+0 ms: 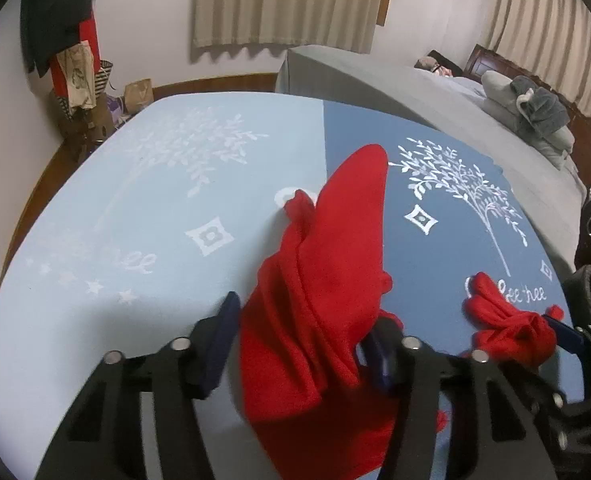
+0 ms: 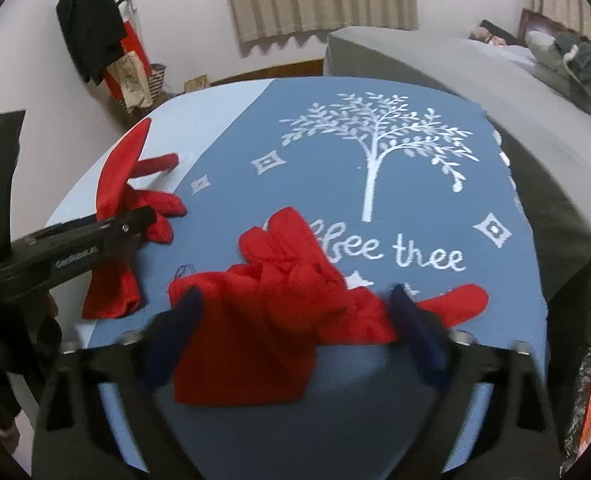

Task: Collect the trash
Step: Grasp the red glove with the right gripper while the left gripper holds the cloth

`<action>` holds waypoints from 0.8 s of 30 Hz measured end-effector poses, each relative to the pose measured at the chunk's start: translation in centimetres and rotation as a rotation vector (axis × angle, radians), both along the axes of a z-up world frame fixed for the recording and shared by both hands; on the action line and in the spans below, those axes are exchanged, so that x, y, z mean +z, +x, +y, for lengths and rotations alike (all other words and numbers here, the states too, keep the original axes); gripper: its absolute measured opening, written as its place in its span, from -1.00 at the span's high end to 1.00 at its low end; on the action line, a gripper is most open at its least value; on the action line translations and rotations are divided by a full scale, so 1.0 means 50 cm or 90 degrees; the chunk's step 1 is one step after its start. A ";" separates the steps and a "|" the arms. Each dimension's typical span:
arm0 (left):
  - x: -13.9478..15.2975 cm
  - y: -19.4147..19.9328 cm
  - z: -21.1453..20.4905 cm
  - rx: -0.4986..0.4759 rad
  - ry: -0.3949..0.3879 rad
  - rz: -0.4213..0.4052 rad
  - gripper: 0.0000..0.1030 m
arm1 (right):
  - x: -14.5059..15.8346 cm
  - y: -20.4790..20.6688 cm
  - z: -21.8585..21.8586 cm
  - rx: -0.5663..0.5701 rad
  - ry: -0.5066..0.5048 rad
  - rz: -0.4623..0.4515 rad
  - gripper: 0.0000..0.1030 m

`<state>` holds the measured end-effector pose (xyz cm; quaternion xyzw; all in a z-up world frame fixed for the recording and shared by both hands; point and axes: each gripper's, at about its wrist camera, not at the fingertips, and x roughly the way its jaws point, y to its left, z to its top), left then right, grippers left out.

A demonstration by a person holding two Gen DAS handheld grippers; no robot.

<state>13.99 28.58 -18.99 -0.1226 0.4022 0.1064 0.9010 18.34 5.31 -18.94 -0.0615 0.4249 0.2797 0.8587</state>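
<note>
Two red gloves on blue tree-print cloth (image 2: 375,208). Left gripper (image 1: 303,344) fingers straddle left glove (image 1: 327,280), right gripper (image 2: 295,328) fingers straddle right glove (image 2: 279,304); contact unclear. Advice: seat fabric deep, clench fully, then lift.

Red fabric glove (image 1: 319,280) covers the left gripper's dark blue right fingertip (image 1: 379,356); the glove's lower end is cut off at the bottom edge. Right gripper's fingertips (image 2: 415,328) are blurred.
</note>
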 end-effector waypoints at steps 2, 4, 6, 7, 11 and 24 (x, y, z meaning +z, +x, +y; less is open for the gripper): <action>0.002 0.000 0.000 -0.002 -0.002 -0.001 -0.06 | -0.002 -0.001 0.003 0.000 -0.007 0.000 -0.32; 0.002 0.001 -0.004 -0.006 0.001 -0.001 -0.06 | -0.003 -0.001 0.001 -0.001 -0.007 -0.001 -0.10; 0.004 0.002 -0.008 -0.008 -0.001 -0.002 -0.06 | -0.002 0.000 -0.004 -0.005 -0.007 -0.002 0.29; 0.004 0.003 -0.008 -0.008 -0.003 -0.002 -0.06 | -0.001 0.001 -0.008 -0.006 -0.004 -0.001 0.49; 0.003 0.007 -0.011 -0.007 -0.009 -0.003 -0.06 | 0.002 0.001 -0.025 -0.013 0.011 0.005 0.73; 0.016 0.005 -0.063 -0.062 -0.031 -0.013 0.82 | 0.053 -0.016 -0.077 -0.025 0.049 0.000 0.74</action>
